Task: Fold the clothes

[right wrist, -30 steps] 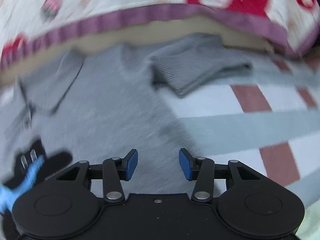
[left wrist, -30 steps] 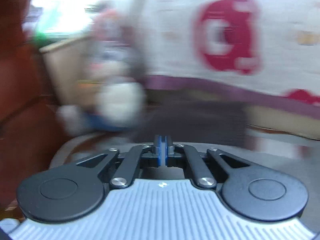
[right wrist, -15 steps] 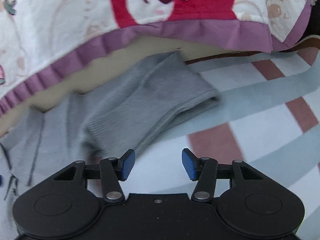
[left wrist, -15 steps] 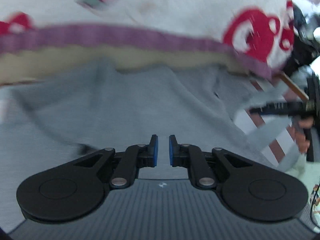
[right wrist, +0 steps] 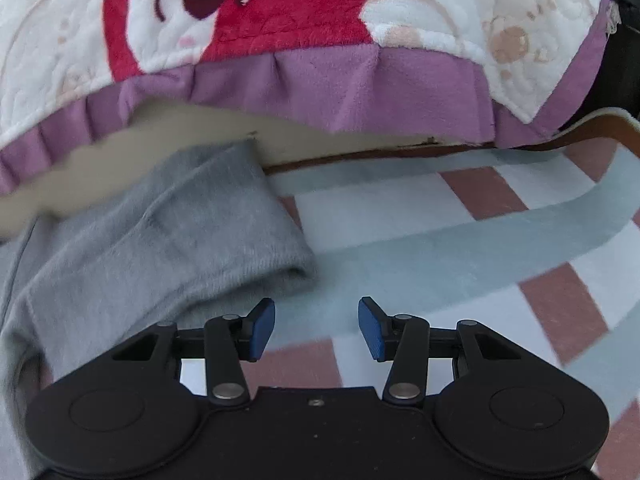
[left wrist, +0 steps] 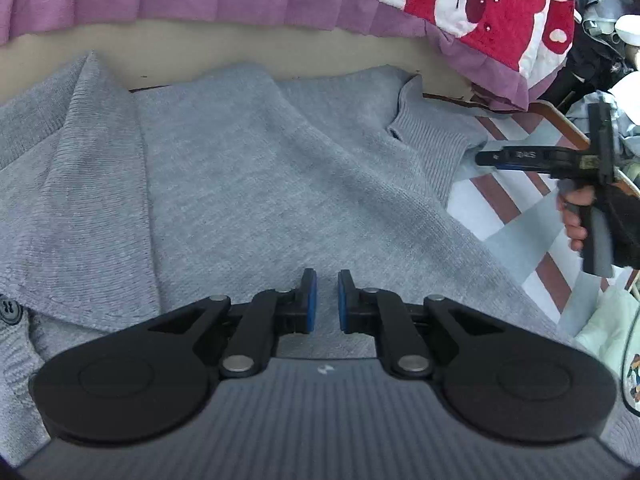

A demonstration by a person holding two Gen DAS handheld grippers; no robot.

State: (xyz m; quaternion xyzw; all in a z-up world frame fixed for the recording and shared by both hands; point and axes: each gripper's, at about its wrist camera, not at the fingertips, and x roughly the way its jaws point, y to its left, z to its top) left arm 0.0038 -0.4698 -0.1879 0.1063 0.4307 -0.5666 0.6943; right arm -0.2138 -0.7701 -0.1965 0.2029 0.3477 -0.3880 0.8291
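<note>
Left gripper (left wrist: 323, 300) hovers over the middle of a grey sweater (left wrist: 248, 184), its pads a narrow gap apart and holding nothing. Right gripper (right wrist: 317, 328) is wide open and empty above a striped rug (right wrist: 460, 240), just beside the sweater's sleeve cuff (right wrist: 256, 256). The sweater lies flat on the rug, its sleeve running far-right toward the cuff. A quilt (right wrist: 280, 40) with red bears and a purple frill overhangs the far side.
</note>
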